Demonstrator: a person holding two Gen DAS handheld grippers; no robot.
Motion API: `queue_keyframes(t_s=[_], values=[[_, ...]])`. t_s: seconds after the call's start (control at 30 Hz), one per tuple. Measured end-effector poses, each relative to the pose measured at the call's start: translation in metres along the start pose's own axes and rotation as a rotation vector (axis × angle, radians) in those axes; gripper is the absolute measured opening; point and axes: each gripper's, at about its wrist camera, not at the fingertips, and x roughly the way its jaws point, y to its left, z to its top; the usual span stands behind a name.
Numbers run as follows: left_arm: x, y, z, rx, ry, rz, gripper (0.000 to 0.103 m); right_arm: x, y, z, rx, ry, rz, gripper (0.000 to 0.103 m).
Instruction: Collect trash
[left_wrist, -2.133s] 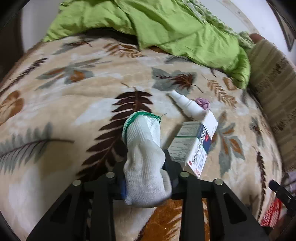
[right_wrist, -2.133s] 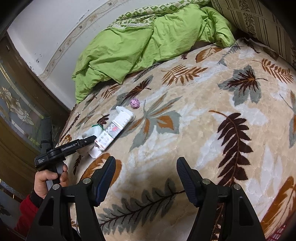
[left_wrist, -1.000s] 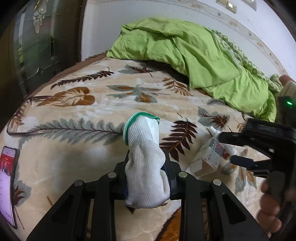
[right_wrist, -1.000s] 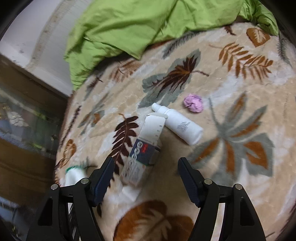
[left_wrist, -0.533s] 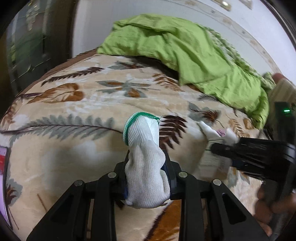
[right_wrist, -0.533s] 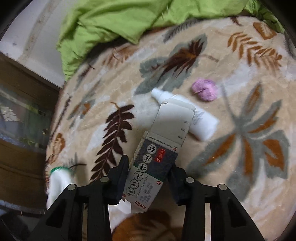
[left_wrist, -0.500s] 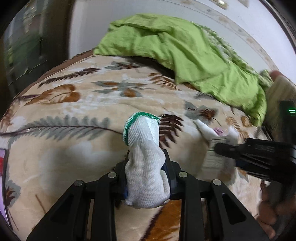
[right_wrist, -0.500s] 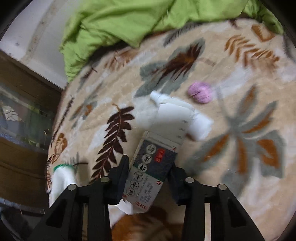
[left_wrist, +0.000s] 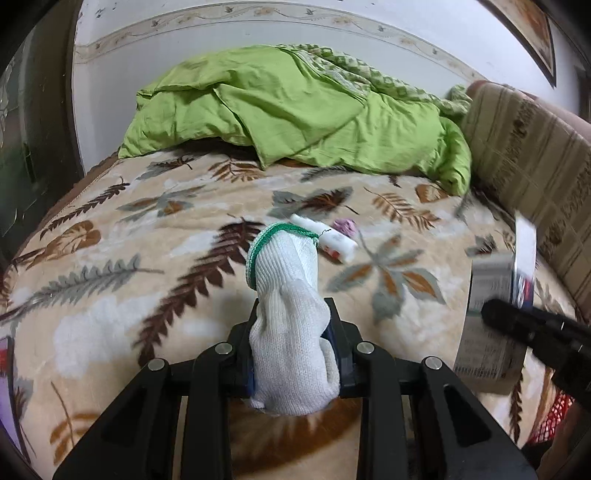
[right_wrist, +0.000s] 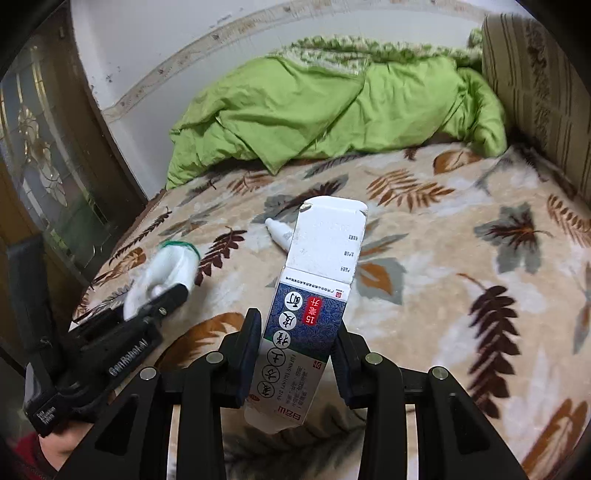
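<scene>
In the left wrist view the right edge is smeared: the carton held by the right gripper shows only as a blurred pale slab with a dark blue edge, its print unreadable, and the gripper itself is a dark streak cut off by the frame. A red mesh patch at the lower right corner is too blurred to identify. The white bottle on the bed is partly hidden behind the cuff of the glove, and the small purple wad just beyond it is soft and hard to make out.

In the right wrist view the carton covers most of the bottle, leaving only its nozzle end. The glove is blurred there.

The left gripper has its fingers clamped on the white knit glove with a green cuff, which stands up above the bed. The right gripper has its fingers pressed on the sides of the carton: white open flap on top, dark blue patterned panel with white round characters and a red label, held above the leaf-patterned blanket. A crumpled green quilt lies at the far end
</scene>
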Motion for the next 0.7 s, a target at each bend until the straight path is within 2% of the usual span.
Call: queue_keyframes(t_s=[0.1, 0.2, 0.33, 0.7], values=[[-0.010, -0.007, -0.012, -0.007, 0.012, 0.000, 0.028, -0.011, -0.003, -0.005, -0.018, -0.027, -0.006, 0.038], [-0.017, -0.014, -0.020, 0.015, 0.003, 0.014, 0.028, -0.011, -0.015, -0.009, 0.024, -0.007, 0.010, 0.038], [-0.014, -0.017, -0.020, 0.040, -0.006, 0.031, 0.028, -0.008, -0.027, -0.008, 0.084, -0.001, 0.035, 0.038], [-0.008, -0.012, -0.016, 0.058, -0.018, 0.051, 0.028, -0.009, -0.022, -0.009, 0.065, -0.021, 0.025, 0.038]])
